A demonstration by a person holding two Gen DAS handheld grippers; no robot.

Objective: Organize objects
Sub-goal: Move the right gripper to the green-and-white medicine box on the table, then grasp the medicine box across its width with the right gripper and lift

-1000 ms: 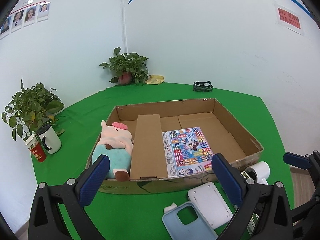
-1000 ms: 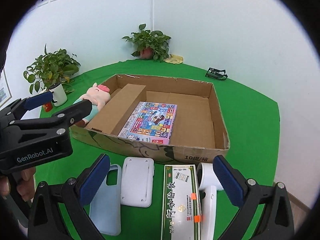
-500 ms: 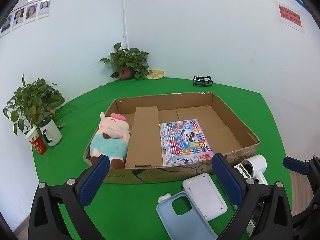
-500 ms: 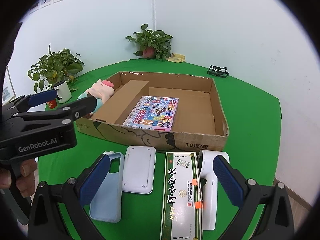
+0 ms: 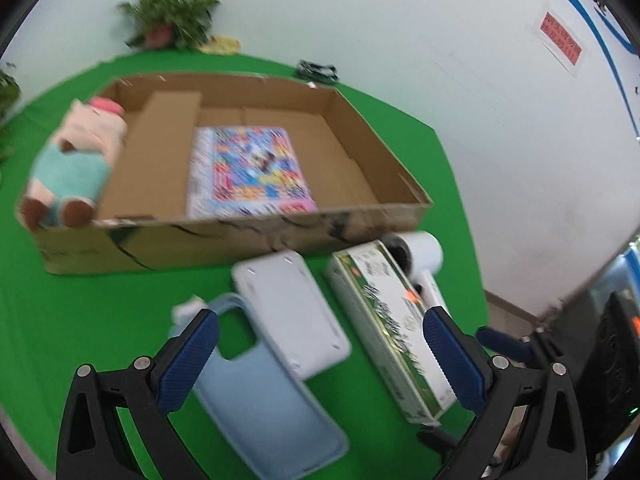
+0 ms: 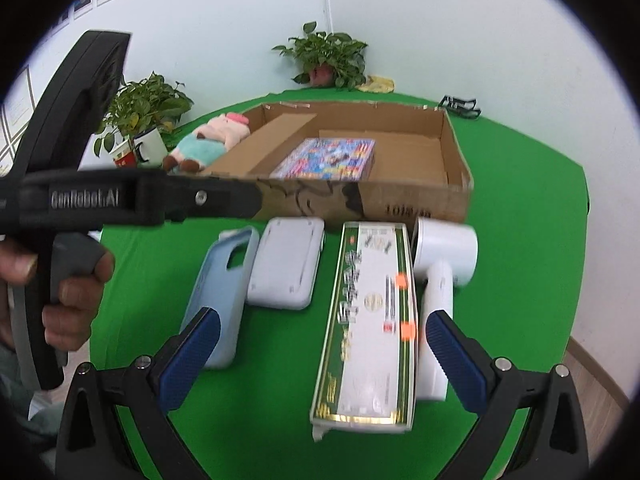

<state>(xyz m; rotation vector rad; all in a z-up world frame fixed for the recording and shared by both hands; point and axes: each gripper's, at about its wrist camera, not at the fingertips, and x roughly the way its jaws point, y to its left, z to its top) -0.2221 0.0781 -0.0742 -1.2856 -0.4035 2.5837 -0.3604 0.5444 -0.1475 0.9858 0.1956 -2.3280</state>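
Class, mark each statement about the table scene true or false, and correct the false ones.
1. The colourful puzzle box lies inside the cardboard box. True.
2. The plush pig lies on the green cloth outside the cardboard box. False: it rests in the box's left compartment.
3. The green and white carton lies between the white flat case and the white hair dryer. True.
4. The right gripper is shut on the blue phone case. False: its fingers are wide apart and hold nothing.
5. The left gripper is open. True.
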